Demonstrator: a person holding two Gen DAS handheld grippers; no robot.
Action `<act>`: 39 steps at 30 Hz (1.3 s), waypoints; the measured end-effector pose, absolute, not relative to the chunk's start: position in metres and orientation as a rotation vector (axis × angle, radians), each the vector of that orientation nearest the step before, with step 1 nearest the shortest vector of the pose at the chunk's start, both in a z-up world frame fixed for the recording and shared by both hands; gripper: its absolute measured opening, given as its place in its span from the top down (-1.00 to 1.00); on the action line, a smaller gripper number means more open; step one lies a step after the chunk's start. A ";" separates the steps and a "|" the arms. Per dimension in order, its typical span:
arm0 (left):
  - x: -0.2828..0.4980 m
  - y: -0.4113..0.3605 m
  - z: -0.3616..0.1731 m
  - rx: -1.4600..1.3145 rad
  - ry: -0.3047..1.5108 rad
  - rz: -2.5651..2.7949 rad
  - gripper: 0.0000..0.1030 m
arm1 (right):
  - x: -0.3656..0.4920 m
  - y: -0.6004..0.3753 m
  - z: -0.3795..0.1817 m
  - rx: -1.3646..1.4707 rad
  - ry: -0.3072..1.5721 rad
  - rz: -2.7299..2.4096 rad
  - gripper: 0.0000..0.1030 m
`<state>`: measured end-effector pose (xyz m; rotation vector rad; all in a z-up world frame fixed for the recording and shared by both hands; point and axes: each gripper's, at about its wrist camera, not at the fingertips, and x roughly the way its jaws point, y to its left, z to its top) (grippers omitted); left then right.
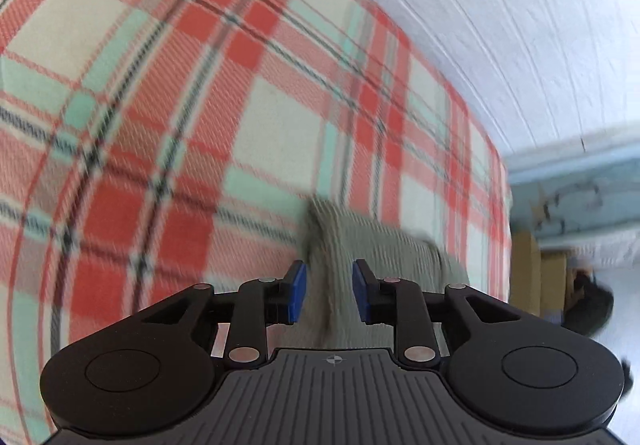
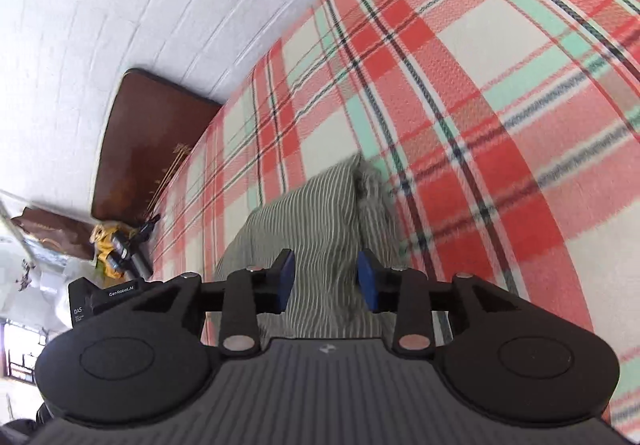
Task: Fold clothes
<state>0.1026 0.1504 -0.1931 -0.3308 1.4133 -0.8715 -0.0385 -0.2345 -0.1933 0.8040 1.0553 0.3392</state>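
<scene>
A grey-green garment with thin white stripes (image 1: 360,245) lies on a red, cream and mint plaid bedspread (image 1: 160,105). In the left wrist view my left gripper (image 1: 329,293) is open, its blue pads (image 1: 297,295) standing on either side of a raised fold of the garment. In the right wrist view the same garment (image 2: 316,205) lies on the bedspread (image 2: 460,85), and my right gripper (image 2: 327,281) is open with the cloth between its blue pads (image 2: 367,281). The view is blurred and contact is unclear.
A white panelled wall (image 1: 500,25) borders the bed. A dark wooden headboard (image 2: 148,141) and clutter with a yellow item (image 2: 112,245) lie at the left in the right wrist view. Cardboard boxes (image 1: 532,269) stand past the bed edge in the left wrist view.
</scene>
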 end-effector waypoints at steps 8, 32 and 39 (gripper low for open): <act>0.050 0.159 -0.207 -0.289 1.473 -0.905 -0.02 | -0.066 -0.225 -0.197 0.771 1.094 0.351 0.05; 0.028 0.169 -0.217 -0.207 1.436 -0.864 0.45 | -0.083 -0.219 -0.226 0.755 1.158 0.344 0.86; 0.034 0.197 -0.209 -0.224 1.436 -0.845 0.19 | -0.088 -0.223 -0.220 0.756 1.139 0.365 0.73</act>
